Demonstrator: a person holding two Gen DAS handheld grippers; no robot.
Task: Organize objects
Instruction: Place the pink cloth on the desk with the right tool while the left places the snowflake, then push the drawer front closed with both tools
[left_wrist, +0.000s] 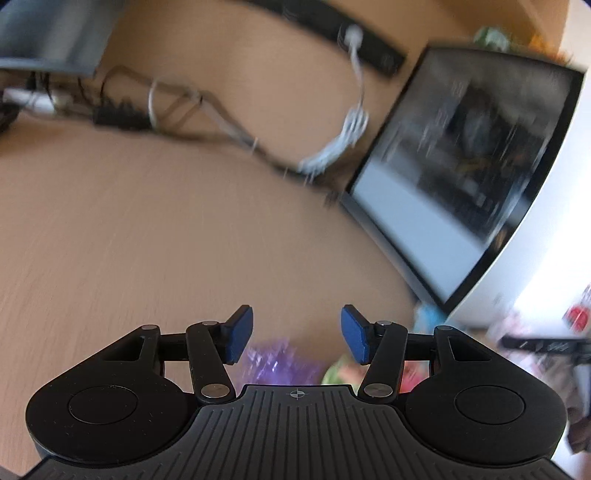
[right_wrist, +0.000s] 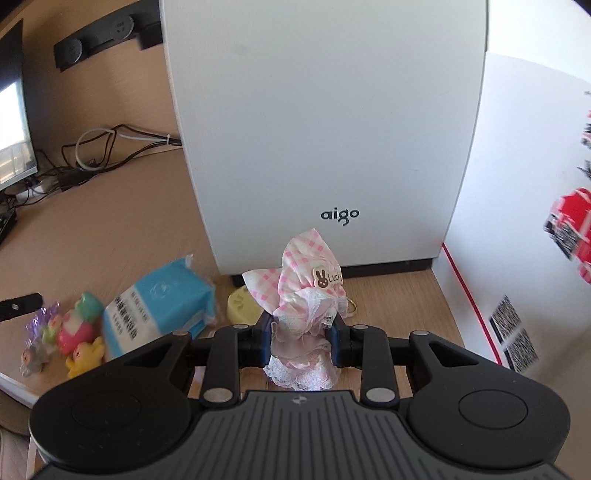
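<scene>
While the right gripper (right_wrist: 300, 341) is closed on the pink gingham cloth pouch (right_wrist: 308, 314), most of the organizing appears to remain undone. The pouch sits directly between its blue pads, pinched at the lace-trimmed middle, with the checked top and rabbit label rising ahead of the fingertips. Whether the pouch's base rests on the wooden desk (right_wrist: 122, 236) or is lifted clear cannot be determined.

Just beyond the pouch, ahead and slightly left, lies a yellow soft item (right_wrist: 242, 306). Further left lie a blue tissue pack (right_wrist: 159, 306) and a loose cluster of small toy figures (right_wrist: 70, 332), none visibly sorted into any container. Directly ahead, behind the pouch, stands a white computer case (right_wrist: 325, 129); a white box wall (right_wrist: 524, 206) borders the right side.

Left gripper (left_wrist: 297, 338): jaws stand wide apart and hold nothing. A purple blurred object (left_wrist: 275, 363) shows below and between the pads, near the body. Ahead lie bare desk, tangled cables (left_wrist: 192, 110), and a monitor (left_wrist: 461, 162) to the right; heavy blur limits detail.
</scene>
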